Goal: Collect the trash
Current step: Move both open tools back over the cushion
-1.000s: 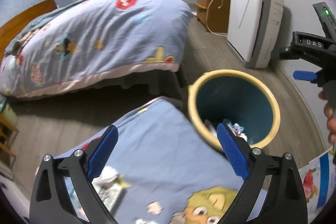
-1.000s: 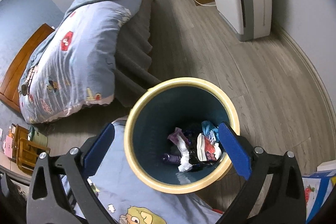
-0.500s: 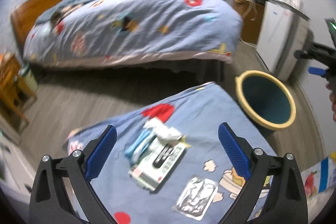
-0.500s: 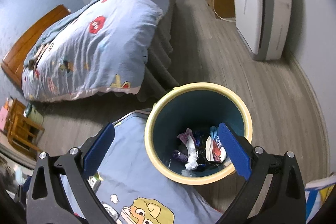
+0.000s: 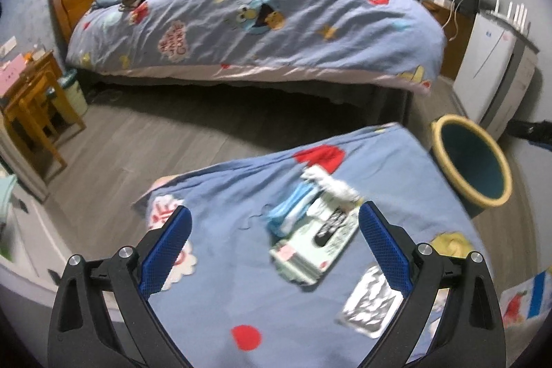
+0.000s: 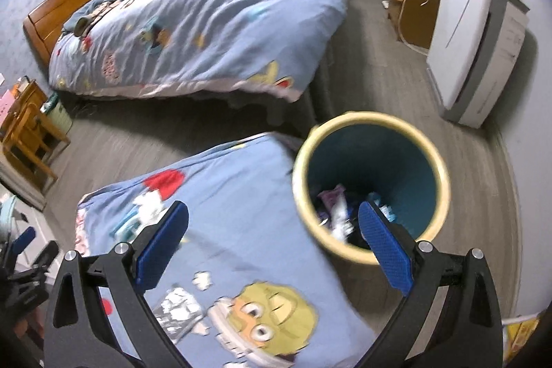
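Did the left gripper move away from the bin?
Yes. The left gripper swung left: the bin slid to the view's right edge, and trash on the blue cloth now lies between its fingers.

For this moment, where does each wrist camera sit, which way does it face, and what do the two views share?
Left wrist: sits behind the open left gripper, looking down at the blue cloth with a green pack, a foil wrapper and a blue mask; the right gripper's tip shows at the right edge.
Right wrist: sits behind the open right gripper, facing the bin holding trash; the left gripper shows at the left edge.
Shared: cloth, bin, bed, white appliance.
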`<state>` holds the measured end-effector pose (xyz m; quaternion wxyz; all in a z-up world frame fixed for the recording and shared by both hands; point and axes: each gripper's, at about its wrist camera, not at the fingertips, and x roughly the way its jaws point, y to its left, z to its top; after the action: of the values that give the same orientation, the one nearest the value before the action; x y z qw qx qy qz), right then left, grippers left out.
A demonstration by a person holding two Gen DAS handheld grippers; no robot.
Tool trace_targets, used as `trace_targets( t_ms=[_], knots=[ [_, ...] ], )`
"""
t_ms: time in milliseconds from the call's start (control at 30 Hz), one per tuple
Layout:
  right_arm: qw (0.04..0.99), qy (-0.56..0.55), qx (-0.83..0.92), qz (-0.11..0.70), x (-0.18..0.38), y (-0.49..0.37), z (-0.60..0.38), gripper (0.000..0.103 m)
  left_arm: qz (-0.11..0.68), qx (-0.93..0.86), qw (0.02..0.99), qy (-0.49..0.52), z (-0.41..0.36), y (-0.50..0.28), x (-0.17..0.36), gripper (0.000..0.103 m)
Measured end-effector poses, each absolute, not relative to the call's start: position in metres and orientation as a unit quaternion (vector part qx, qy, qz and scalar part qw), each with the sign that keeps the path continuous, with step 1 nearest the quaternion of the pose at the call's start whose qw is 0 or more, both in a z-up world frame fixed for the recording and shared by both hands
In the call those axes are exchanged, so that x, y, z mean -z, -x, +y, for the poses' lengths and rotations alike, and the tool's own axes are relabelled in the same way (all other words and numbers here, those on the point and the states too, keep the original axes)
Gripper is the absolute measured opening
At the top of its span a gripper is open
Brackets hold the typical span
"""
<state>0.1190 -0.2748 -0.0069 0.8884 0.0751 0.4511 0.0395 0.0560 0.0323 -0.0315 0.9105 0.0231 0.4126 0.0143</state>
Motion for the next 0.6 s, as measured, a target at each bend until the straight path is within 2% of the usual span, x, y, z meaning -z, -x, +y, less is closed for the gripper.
trace_targets(
  t_ms=[200, 600],
  knots=[
    [0.87, -0.1, -0.065, 0.478, 0.028, -0.098, -0.24, 0.097, 0.417, -0.025, 0.908, -0.029, 0.052, -0.049, 0.035, 0.096],
    [0.836, -0.016, -0.104, 0.538, 0.088, -0.083, -0.178, 0.097, 0.406, -0.019, 0.912, -0.048, 0.06, -0.041, 0.029, 0.096]
  ],
)
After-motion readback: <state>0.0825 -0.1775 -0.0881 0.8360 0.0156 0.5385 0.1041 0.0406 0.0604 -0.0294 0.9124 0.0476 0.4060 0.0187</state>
